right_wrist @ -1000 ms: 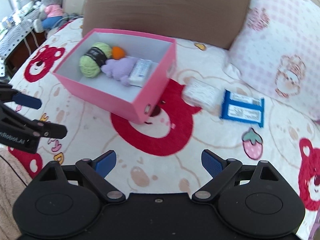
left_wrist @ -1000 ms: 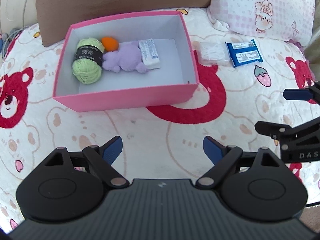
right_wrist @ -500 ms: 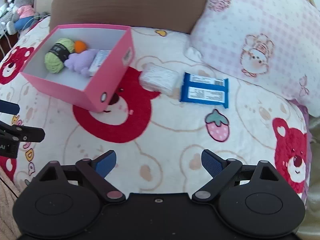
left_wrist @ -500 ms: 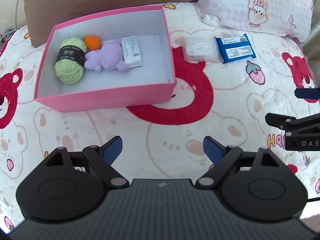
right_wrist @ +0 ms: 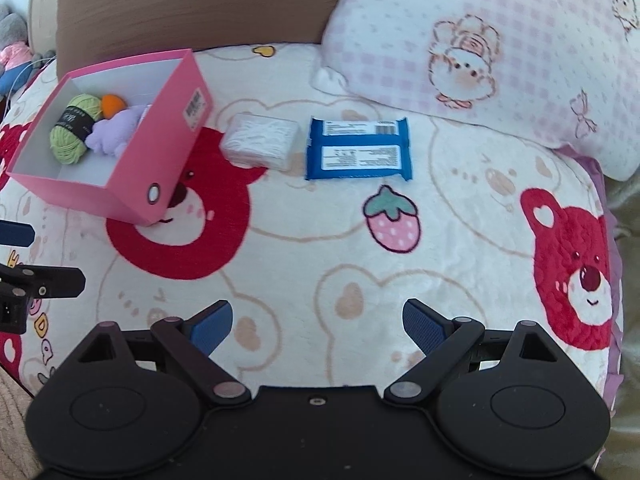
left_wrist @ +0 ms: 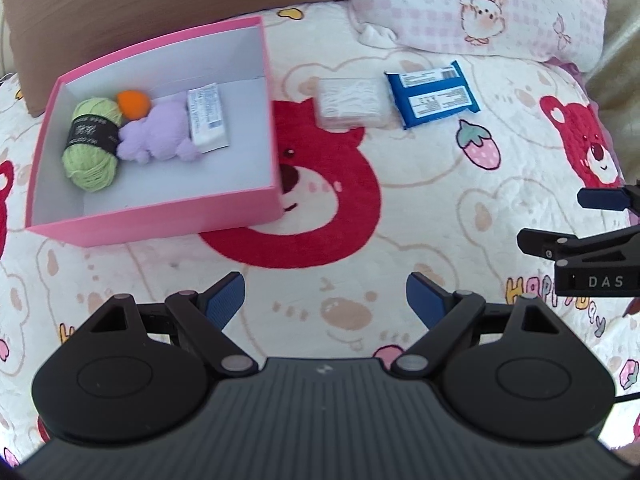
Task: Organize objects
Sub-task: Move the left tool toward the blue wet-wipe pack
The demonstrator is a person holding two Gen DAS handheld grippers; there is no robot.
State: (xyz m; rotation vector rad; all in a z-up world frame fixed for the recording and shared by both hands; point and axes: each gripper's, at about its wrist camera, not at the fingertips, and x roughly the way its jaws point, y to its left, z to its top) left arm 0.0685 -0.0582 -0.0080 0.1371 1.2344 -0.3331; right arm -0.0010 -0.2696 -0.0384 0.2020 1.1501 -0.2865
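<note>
A pink box (left_wrist: pixel 160 216) (right_wrist: pixel 176 148) sits on a bear-print blanket. Inside it lie a green yarn ball (left_wrist: pixel 93 142) (right_wrist: pixel 72 132), an orange ball (left_wrist: pixel 134 102) (right_wrist: pixel 112 103), a purple plush (left_wrist: pixel 160 132) (right_wrist: pixel 114 136) and a white packet (left_wrist: pixel 208 118). To the right of the box on the blanket lie a clear plastic case (left_wrist: pixel 350 102) (right_wrist: pixel 262 140) and a blue wipes pack (left_wrist: pixel 432 98) (right_wrist: pixel 358 148). My left gripper (left_wrist: pixel 325 300) and right gripper (right_wrist: pixel 316 324) both hover open over the blanket, nearer me than these objects, nothing between their fingers.
A brown cushion (left_wrist: pixel 140 4) (right_wrist: pixel 192 4) stands behind the box. A pink checked pillow (left_wrist: pixel 480 4) (right_wrist: pixel 500 48) lies at the back right. The right gripper's side shows at the right edge of the left wrist view. Soft toys (right_wrist: pixel 12 48) sit at the far left.
Both grippers have shifted to the right over the blanket. The box has slid toward the left of both views and the case and blue pack have come nearer the centre. Both stay open.
</note>
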